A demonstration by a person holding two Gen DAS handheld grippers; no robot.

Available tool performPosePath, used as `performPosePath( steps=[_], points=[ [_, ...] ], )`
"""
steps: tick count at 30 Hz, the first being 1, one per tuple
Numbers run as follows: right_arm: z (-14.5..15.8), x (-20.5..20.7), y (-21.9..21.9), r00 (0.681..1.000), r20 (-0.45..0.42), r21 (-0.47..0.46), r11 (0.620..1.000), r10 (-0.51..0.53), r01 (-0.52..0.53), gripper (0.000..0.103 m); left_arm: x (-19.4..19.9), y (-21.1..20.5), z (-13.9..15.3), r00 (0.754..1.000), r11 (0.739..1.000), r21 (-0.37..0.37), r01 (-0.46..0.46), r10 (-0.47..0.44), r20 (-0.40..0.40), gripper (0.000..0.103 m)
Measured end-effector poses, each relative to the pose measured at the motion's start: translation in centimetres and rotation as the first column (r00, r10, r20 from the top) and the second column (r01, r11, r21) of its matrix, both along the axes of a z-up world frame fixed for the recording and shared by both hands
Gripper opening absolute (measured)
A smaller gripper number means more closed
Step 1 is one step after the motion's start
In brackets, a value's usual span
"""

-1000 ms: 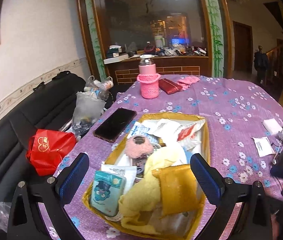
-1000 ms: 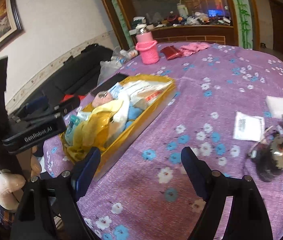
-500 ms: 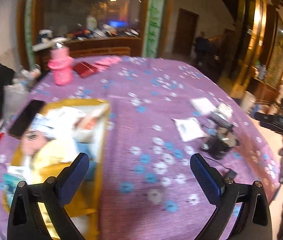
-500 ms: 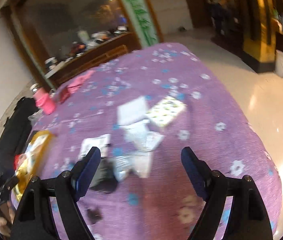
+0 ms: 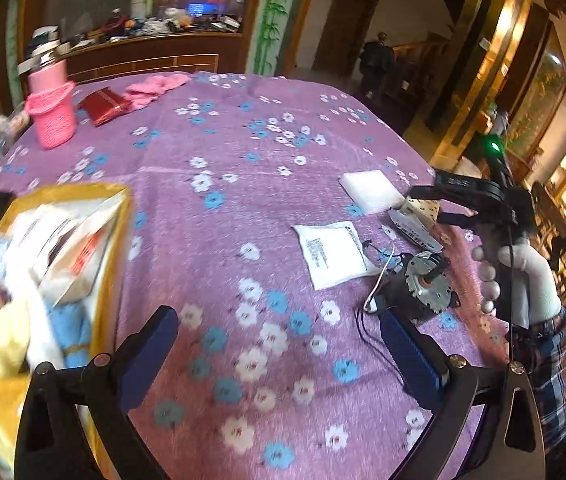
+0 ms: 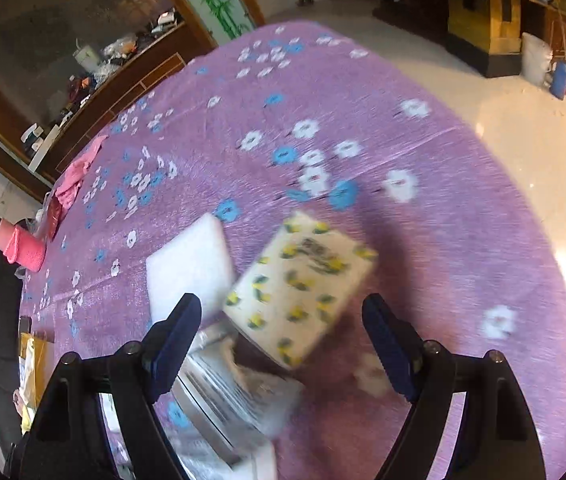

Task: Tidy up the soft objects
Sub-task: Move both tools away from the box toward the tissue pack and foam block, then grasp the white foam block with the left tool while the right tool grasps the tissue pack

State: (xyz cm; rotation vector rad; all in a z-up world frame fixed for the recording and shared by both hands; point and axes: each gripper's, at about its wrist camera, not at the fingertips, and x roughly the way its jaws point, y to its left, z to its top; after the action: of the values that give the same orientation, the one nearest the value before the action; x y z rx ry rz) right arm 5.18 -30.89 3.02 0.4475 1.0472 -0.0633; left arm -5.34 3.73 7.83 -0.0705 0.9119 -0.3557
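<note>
Our right tool (image 6: pixel 283 340) is wide open over the lemon tissue pack (image 6: pixel 299 288) on the purple desk (image 6: pixel 363 140), holding nothing. Our left tool (image 5: pixel 283 344) is open too, beside the yellow box (image 5: pixel 111 280).

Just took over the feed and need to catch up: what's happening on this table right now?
A person holds a gripper in each hand over a purple flowered tablecloth. Both grippers are open and empty. The right gripper points down at a lemon-print tissue pack lying beside a white pad; nothing is grasped yet. The left gripper hangs over bare cloth, between the yellow tray full of soft items and a small motor.
</note>
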Motion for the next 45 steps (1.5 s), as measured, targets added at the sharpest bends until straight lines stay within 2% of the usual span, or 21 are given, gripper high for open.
performPosePath(
  steps=[3,7,9,10,13,16,19,22,24,25,28,29,32,34,36,40,42,43,44,45],
  points=[
    [-0.5,0.4,0.4,1.000,0.029,-0.019,1.000,0.009,-0.008,0.082,1.0,-1.2,0.0,0.999,0.999,0.024,0.039,-0.039,0.003,0.102],
    [-0.7,0.5,0.1,0.996,0.072,-0.036,0.998,0.046,-0.044,0.081,1.9,-3.5,0.3,0.993,0.993,0.011,0.114,-0.114,0.010,0.102],
    [-0.7,0.6,0.2,0.997,0.065,-0.104,0.994,0.039,-0.032,0.061,1.7,-4.9,0.2,0.988,0.988,0.000,0.152,-0.152,0.021,0.102],
    [-0.7,0.5,0.1,0.997,0.068,-0.115,0.993,0.040,-0.032,0.061,1.7,-5.4,0.0,0.986,0.986,-0.005,0.165,-0.165,0.019,0.102],
    [-0.5,0.1,-1.0,0.997,0.075,-0.050,0.999,0.015,-0.011,0.053,1.5,-6.8,-0.8,0.981,0.980,-0.034,0.194,-0.194,-0.005,0.102],
    [-0.3,-0.5,-2.5,0.995,0.091,0.026,0.999,-0.025,0.023,0.052,2.3,-7.3,-0.3,0.978,0.978,-0.050,0.205,-0.206,-0.022,0.102],
    [0.3,-1.1,-3.7,0.991,0.122,0.076,0.996,-0.055,0.046,0.052,4.3,-7.8,1.1,0.978,0.977,-0.052,0.209,-0.210,-0.006,0.102],
    [0.6,-1.3,-4.2,0.988,0.140,0.109,0.993,-0.067,0.052,0.052,7.7,-10.2,1.6,0.963,0.963,0.013,0.268,-0.268,0.024,0.102],
    [0.5,-1.3,-4.5,0.987,0.142,0.132,0.990,-0.072,0.053,0.052,10.1,-12.8,0.6,0.926,0.922,0.092,0.375,-0.377,0.008,0.102],
    [0.4,-1.3,-4.6,0.987,0.141,0.140,0.989,-0.074,0.054,0.052,10.8,-13.6,0.1,0.915,0.908,0.128,0.399,-0.403,0.007,0.102],
    [0.1,-1.1,-5.0,0.988,0.134,0.165,0.985,-0.077,0.054,0.052,13.1,-16.2,-1.9,0.861,0.838,0.239,0.491,-0.508,0.011,0.101],
    [0.0,-1.1,-5.1,0.988,0.134,0.173,0.984,-0.076,0.052,0.052,13.8,-16.8,-2.6,0.840,0.813,0.249,0.526,-0.543,0.001,0.101],
    [0.1,-1.0,-5.2,0.988,0.135,0.186,0.981,-0.075,0.049,0.053,15.3,-17.8,-4.6,0.794,0.755,0.281,0.593,-0.605,-0.049,0.101],
    [0.2,-1.0,-5.1,0.987,0.142,0.199,0.979,-0.073,0.044,0.053,16.1,-18.5,-5.6,0.774,0.731,0.281,0.622,-0.629,-0.079,0.101],
    [0.4,-1.0,-5.0,0.986,0.151,0.203,0.978,-0.072,0.040,0.053,16.9,-18.9,-6.0,0.765,0.726,0.266,0.635,-0.638,-0.084,0.101],
    [0.5,-1.0,-4.8,0.985,0.159,0.207,0.978,-0.067,0.033,0.053,18.3,-19.9,-7.0,0.754,0.735,0.171,0.656,-0.649,-0.106,0.101],
    [0.5,-1.0,-4.9,0.985,0.160,0.206,0.978,-0.068,0.034,0.053,17.6,-20.3,-7.2,0.750,0.730,0.182,0.659,-0.658,-0.076,0.099],
    [0.5,-1.0,-4.9,0.985,0.158,0.205,0.978,-0.069,0.036,0.053,17.4,-20.5,-6.9,0.752,0.732,0.183,0.656,-0.655,-0.074,0.087],
    [0.5,-0.9,-4.9,0.985,0.158,0.204,0.978,-0.074,0.041,0.053,17.5,-20.4,-6.5,0.767,0.749,0.176,0.638,-0.638,-0.068,0.072],
    [0.5,-0.9,-4.9,0.985,0.156,0.201,0.979,-0.076,0.044,0.053,17.7,-20.4,-6.2,0.778,0.761,0.170,0.626,-0.623,-0.076,0.072]
  ],
)
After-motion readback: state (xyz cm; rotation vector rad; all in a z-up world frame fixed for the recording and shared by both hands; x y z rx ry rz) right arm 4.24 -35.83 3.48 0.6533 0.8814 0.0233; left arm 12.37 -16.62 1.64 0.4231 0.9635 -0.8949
